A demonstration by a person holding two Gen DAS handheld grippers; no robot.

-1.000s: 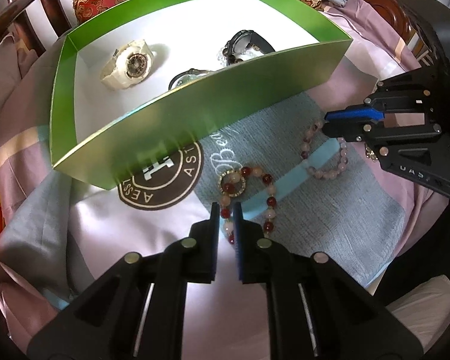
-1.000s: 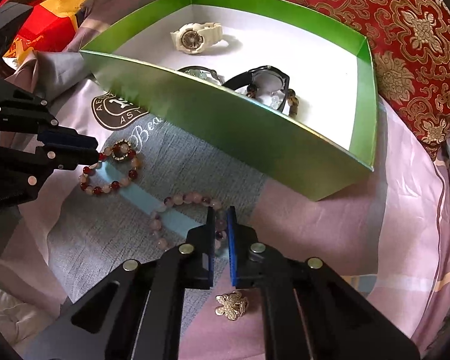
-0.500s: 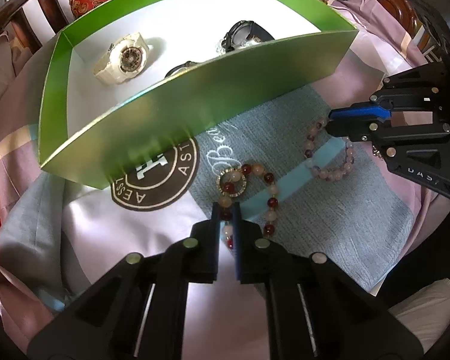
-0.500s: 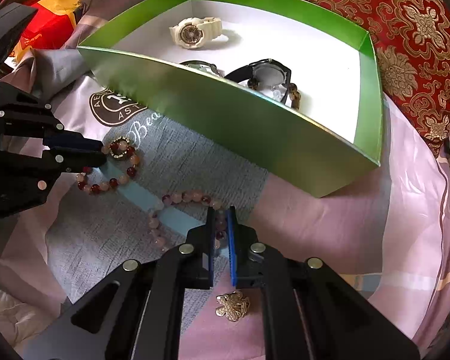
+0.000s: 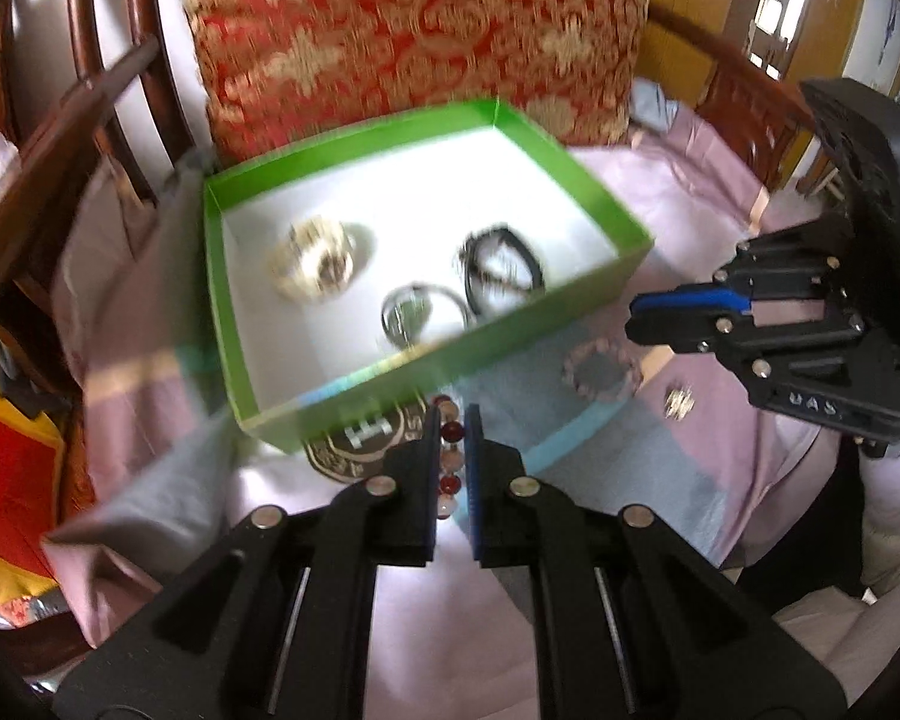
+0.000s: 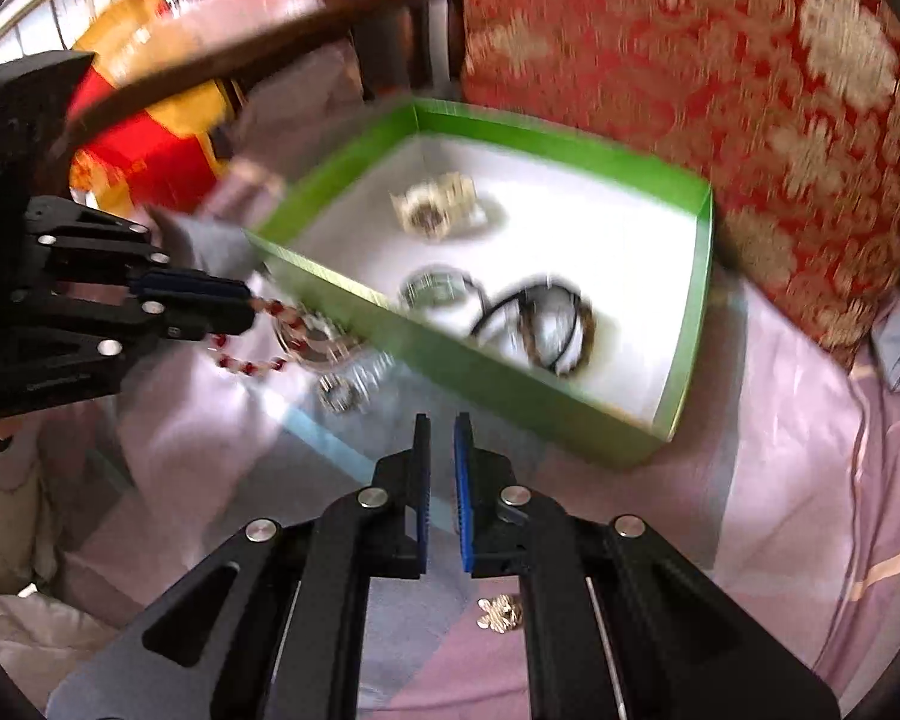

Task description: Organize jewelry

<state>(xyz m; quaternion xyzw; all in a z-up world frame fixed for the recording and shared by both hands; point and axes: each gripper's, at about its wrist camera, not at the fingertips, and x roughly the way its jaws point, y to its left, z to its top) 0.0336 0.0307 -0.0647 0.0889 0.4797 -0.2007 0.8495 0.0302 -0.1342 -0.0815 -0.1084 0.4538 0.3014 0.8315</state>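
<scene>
My left gripper [image 5: 451,441] is shut on a red and pale bead bracelet [image 5: 452,432]. In the right wrist view the left gripper [image 6: 251,307] holds the bracelet [image 6: 252,363] dangling above the cloth, left of the green box [image 6: 510,375]. The box [image 5: 450,354] holds a white watch [image 5: 312,267], a silver watch [image 5: 411,315] and a black watch [image 5: 501,267]. A pink bead bracelet [image 5: 600,369] lies on the cloth below my right gripper [image 5: 633,315]. Nothing sits in the narrow slit between the right gripper's [image 6: 441,441] fingers. Both views are motion-blurred.
A small gold brooch [image 6: 501,612] lies on the pink cloth close under my right gripper and shows as well in the left wrist view [image 5: 678,402]. A red and gold cushion [image 5: 420,30] stands behind the box. Dark wooden chair rails [image 5: 90,90] rise at the left.
Both grippers have risen and pulled back from the cloth. The left one has lifted the red bead bracelet. The pink bracelet stays on the cloth.
</scene>
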